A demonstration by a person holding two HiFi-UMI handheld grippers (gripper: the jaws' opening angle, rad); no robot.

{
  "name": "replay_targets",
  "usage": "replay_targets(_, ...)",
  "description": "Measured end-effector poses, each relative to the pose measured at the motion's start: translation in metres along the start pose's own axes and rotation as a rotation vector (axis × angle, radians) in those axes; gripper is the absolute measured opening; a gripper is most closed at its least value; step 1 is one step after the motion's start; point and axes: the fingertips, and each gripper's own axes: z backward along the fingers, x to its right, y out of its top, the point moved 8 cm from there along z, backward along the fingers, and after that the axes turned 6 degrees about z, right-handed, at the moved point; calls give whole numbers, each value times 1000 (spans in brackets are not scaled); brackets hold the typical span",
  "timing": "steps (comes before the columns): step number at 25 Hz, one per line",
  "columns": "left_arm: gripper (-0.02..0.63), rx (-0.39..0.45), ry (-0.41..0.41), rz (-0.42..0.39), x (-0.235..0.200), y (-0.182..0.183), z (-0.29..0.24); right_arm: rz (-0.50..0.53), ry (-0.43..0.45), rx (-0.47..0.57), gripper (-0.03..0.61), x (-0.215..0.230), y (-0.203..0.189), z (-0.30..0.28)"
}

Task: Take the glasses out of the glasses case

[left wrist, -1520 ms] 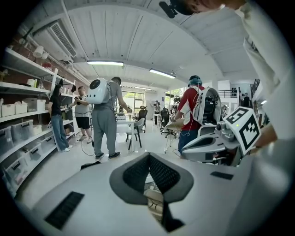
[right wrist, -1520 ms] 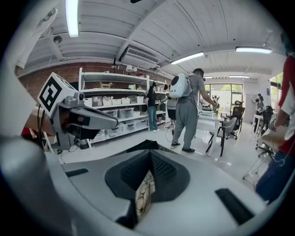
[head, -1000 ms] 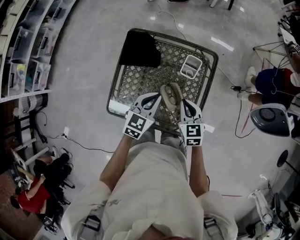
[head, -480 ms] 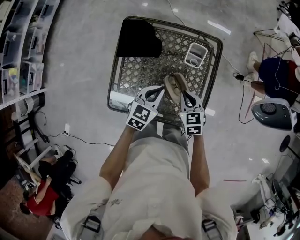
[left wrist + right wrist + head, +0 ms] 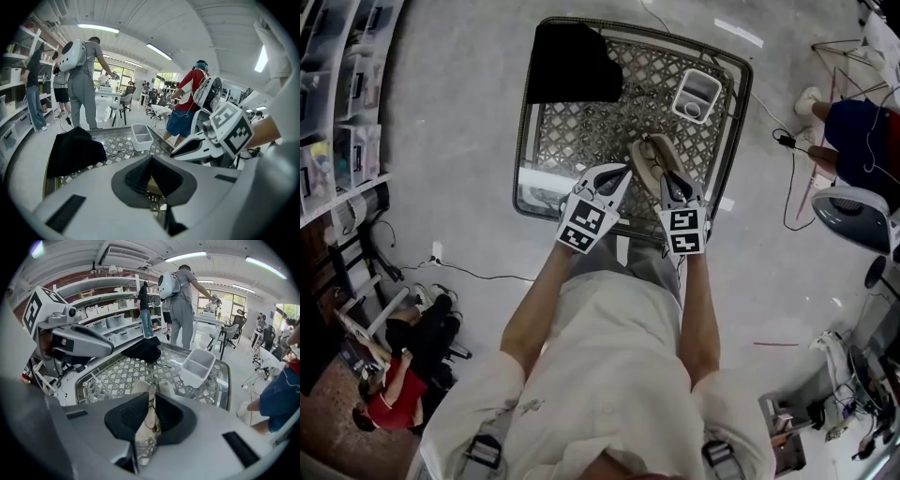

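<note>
Glasses case (image 5: 645, 161), one: beige, over the bench (image 5: 581, 127) near its front edge, clamped in our right hand-held gripper (image 5: 668, 184). Left hand-held gripper (image 5: 615, 175), one: jaws together, empty, just beside the case. We advise holding the case firm while the left opens and draws the glasses out. Black cloth (image 5: 572, 64), one. White tray (image 5: 697, 96), one.

Left gripper (image 5: 619, 174) closed, right gripper (image 5: 668, 180) — clamped
</note>
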Motion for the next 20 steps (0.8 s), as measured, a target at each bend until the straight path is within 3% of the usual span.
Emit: replay_targets(20,12,-55,-39,24,-10,-15,-26,-68,62,-149,153,0,-24,-69)
